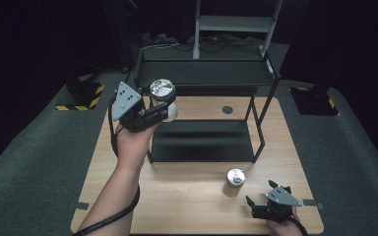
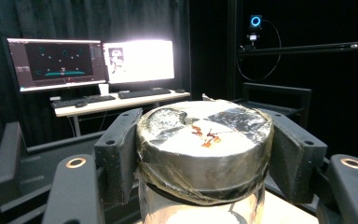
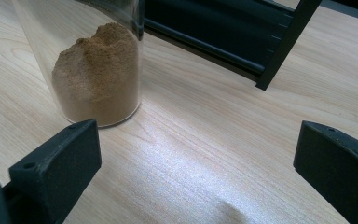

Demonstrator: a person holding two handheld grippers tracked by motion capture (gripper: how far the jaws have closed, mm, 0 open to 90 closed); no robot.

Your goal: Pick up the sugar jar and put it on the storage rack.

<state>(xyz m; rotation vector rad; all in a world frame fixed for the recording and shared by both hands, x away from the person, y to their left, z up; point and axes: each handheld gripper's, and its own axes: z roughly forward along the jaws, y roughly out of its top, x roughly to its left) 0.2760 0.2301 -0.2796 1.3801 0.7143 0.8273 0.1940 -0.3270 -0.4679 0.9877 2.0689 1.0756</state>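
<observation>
The left gripper [image 1: 163,109] pinches a glass jar [image 2: 204,154] at its foil-wrapped lid beside the black shelf [image 1: 202,140]: rigid, slippery, breakable. Right gripper [image 1: 260,202] fingers [image 3: 56,165] spread.

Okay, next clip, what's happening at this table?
A person works with a gripper in each hand. The left gripper is shut on a foil-capped jar, held up by the black shelf rack. A second jar with brown powder stands on the wooden table. The right gripper rests open near the table's front edge, beside that jar and not touching it.
</observation>
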